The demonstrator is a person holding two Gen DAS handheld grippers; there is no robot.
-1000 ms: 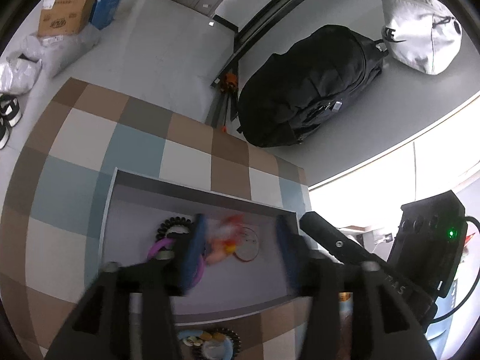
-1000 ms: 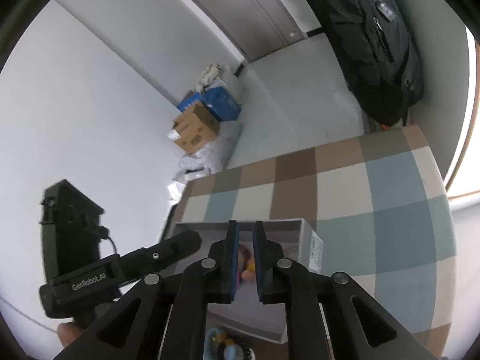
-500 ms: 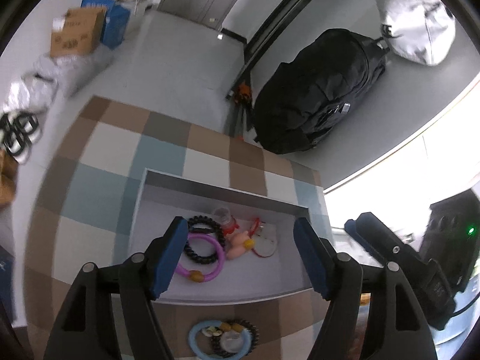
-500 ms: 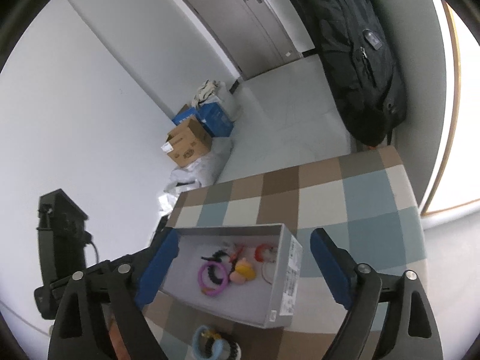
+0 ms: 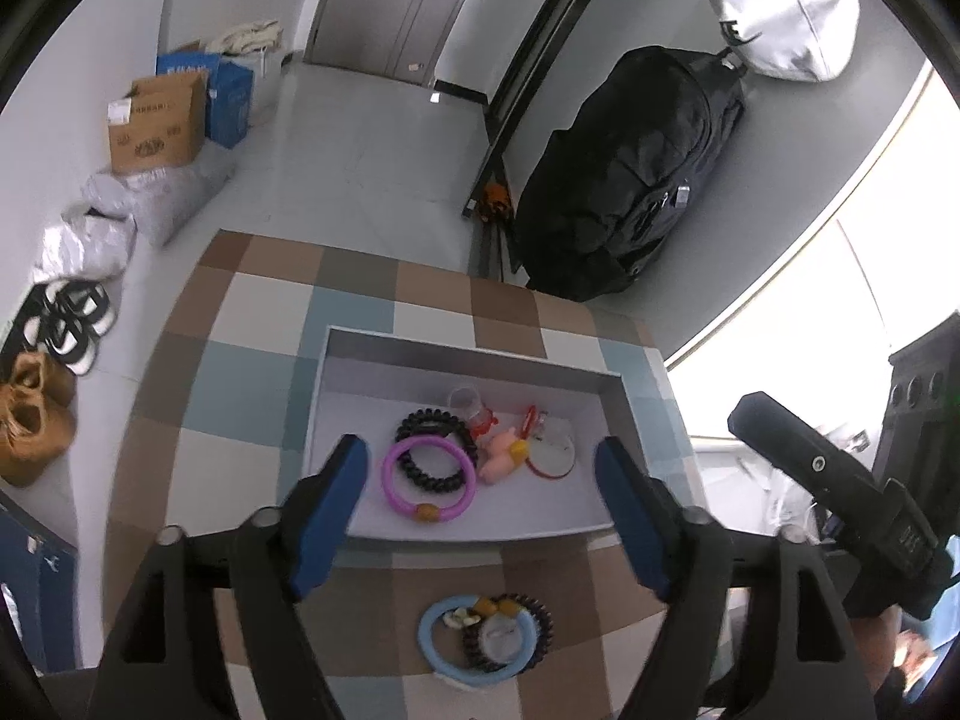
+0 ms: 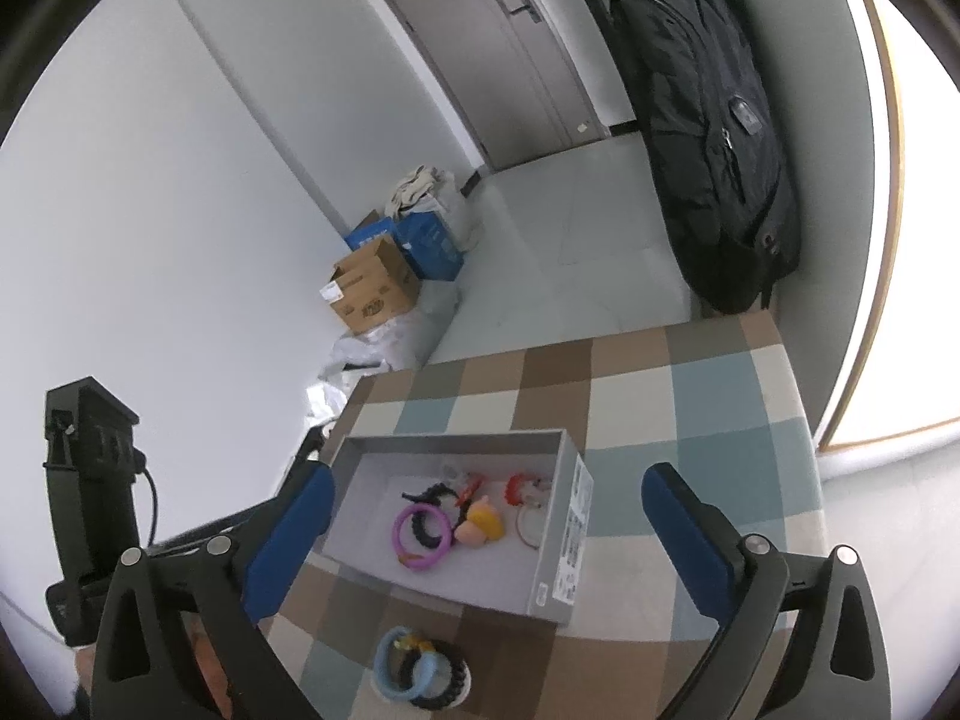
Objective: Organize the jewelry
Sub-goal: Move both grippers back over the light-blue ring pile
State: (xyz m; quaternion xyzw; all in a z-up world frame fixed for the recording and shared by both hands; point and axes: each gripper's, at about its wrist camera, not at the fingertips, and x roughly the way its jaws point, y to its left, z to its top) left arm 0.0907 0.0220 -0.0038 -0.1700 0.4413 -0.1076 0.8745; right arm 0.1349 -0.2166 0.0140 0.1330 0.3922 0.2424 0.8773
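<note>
Both tools stand wide apart, empty — the left tool (image 5: 480,510) low in its frame, the right tool (image 6: 486,531) likewise. The box (image 5: 468,354) at centre holds a purple ring (image 5: 429,483), black bracelet (image 5: 435,423) and red bangle (image 5: 552,453). More rings (image 5: 483,636) lie on the checked worktop (image 5: 240,378) — bottom centre.
</note>
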